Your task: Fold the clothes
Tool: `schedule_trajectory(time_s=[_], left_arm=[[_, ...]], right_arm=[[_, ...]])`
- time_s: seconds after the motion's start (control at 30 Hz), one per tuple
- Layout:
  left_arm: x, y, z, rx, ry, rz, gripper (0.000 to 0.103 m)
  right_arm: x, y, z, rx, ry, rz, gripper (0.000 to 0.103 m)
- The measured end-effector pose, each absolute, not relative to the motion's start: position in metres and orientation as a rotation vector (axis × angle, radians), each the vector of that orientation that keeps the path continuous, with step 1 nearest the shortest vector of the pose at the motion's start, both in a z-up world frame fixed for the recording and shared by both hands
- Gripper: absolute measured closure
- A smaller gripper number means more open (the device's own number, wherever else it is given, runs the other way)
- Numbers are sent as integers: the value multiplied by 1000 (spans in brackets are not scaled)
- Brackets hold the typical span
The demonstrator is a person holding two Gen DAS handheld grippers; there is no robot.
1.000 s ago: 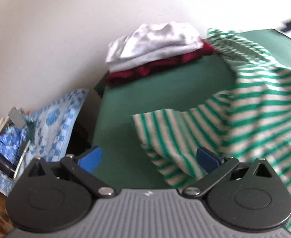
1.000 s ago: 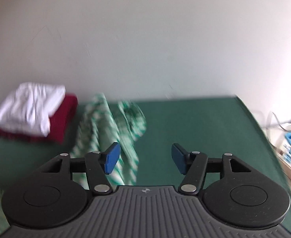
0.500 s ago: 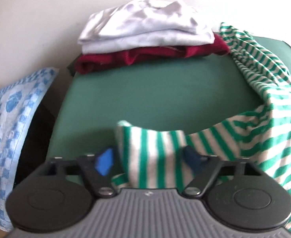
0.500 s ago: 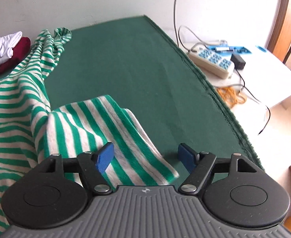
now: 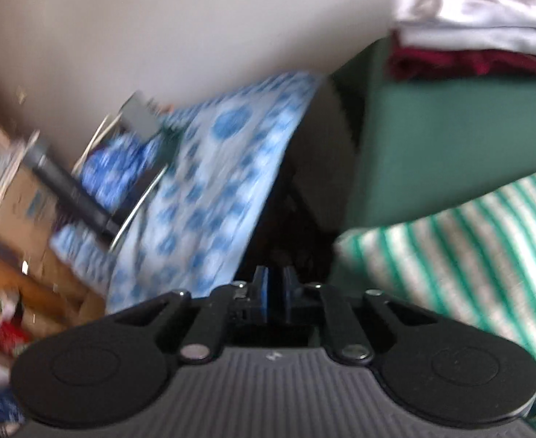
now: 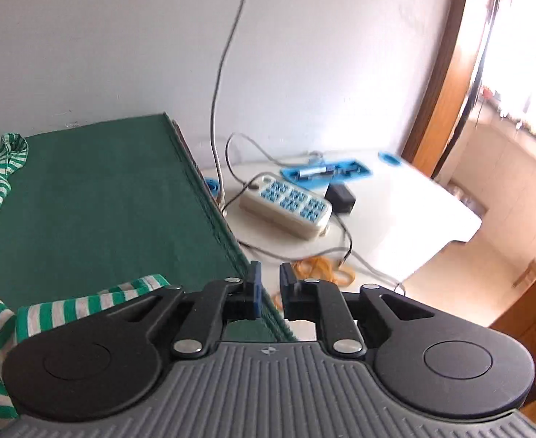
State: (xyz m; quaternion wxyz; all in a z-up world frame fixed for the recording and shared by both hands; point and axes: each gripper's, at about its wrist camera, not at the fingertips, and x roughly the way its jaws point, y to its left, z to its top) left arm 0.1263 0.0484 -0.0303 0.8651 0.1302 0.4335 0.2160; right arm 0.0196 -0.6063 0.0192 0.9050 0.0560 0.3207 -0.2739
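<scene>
The shirt is a soft knit with green and off-white stripes, rumpled, not yet folded flat. In the left wrist view it fills the frame from 3 to 5 o'clock, its stripes running slantwise, its near edge hanging at the corner of the green table. The view is blurred. The left gripper sits at 6 o'clock, its jaws closing with only a thin slit between the blue pads; no cloth shows in that slit, and the shirt's edge lies just to its right, apart from the pads. At 1 o'clock a folded white garment lies on top of a dark red one on the table's far end. A blue-patterned cloth drapes beside the table from 9 to 11 o'clock.

In the right wrist view the shirt runs along the left edge from 10 to 8 o'clock, with a striped band reaching toward 7 o'clock, passing under the gripper's left arm. The right gripper is over the table's right edge, its jaws closing with a narrow gap left; the pads press on nothing, and only the table's edge and the floor show through the gap. Past the table, at 2 o'clock, a power strip rests on a low white surface.
</scene>
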Motion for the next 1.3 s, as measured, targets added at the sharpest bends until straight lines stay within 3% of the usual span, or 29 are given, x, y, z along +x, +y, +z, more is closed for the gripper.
schedule_trajectory(time_s=[0.03,0.07,0.1,0.13,0.2,0.27,0.33,0.37,0.4,0.57,0.63,0.67,0.73,0.8,0.97,1.1,1.17,1.27,1.3], left_arm=[[119,48,-23,250,886,421,92],[111,43,-16,240,858,374,91],[105,33,-11,254,835,332,83],[102,17,-9,281,815,289,71],[97,-20,-6,339,775,201,58],[98,-56,-11,367,769,102,55],[105,-87,-22,417,779,66,54],[109,-102,-29,444,785,55,55],[116,-114,-37,471,798,57,59],[149,-120,-55,498,805,180,60],[152,-115,-57,493,791,195,55],[150,-114,-58,505,780,198,53],[145,-114,-61,537,753,202,47],[138,-114,-64,561,722,204,45],[136,-119,-66,608,693,217,42],[139,-104,-70,654,650,284,19],[140,-87,-65,612,665,289,12],[140,-65,-57,564,681,313,10],[140,-60,-54,550,682,334,18]], right_arm=[[15,-617,19,197,663,-541,83],[12,-625,18,265,662,-512,72],[13,-627,17,300,660,-476,56],[16,-628,15,325,663,-436,50],[35,-617,7,314,699,-335,45],[57,-602,-2,279,743,-271,35],[80,-586,-10,236,789,-228,60],[91,-578,-14,214,812,-206,94],[100,-571,-14,188,813,-196,94],[108,-593,25,183,572,-439,94],[109,-607,16,191,624,-478,88],[108,-612,9,193,669,-480,80],[94,-614,1,170,688,-522,77],[77,-602,-1,125,654,-550,65],[80,-550,2,64,676,-213,50],[94,-549,-21,-97,765,-338,59],[88,-577,-22,-19,771,-461,54],[58,-601,-8,135,727,-447,48],[52,-599,-7,111,735,-439,43]])
